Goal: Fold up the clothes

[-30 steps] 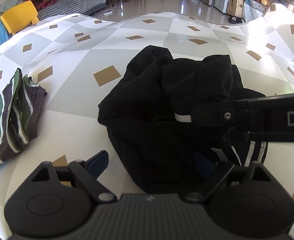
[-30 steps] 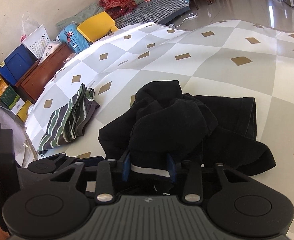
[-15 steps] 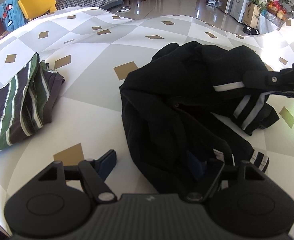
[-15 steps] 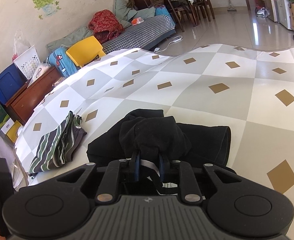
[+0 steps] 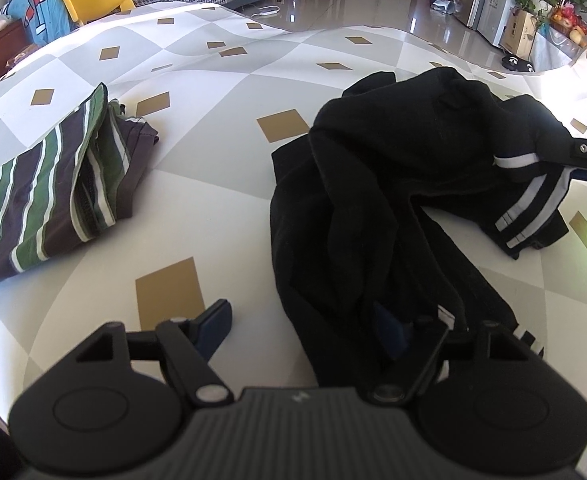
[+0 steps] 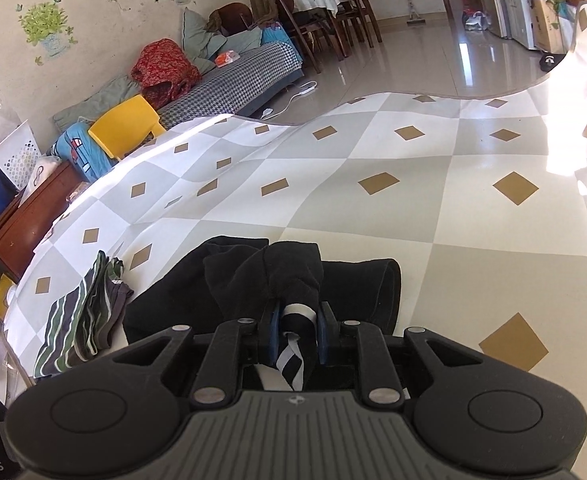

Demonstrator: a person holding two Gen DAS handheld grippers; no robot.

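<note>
A soft, matte black garment (image 5: 357, 200) is spread in a rumpled heap on the checkered cloth (image 5: 221, 184), which is a smooth, slightly glossy sheet of grey and white squares dotted with tan diamonds. White stripes are seen on its cuffs.

The right gripper (image 6: 296, 330) is clamped on 1 striped cuff (image 6: 293, 344), the ribbed fabric bunched up between the blue pads. In the left view that cuff (image 5: 533, 184) is seen held up off the cloth at the right edge.

The left gripper (image 5: 305, 326) is spread wide. 1 blue pad (image 5: 213, 326) is bare over the cloth, and the other is tucked under a fold of the garment near a second striped cuff, so nothing is pinched.

A folded striped top (image 5: 49, 196) in green, dark purple and white is parked well apart on the left.

Compared with 0.5 s ago, the held cuff has been pulled further right and the garment stretched out a bit more; the left gripper is unchanged, and the striped top hasn't been touched.
</note>
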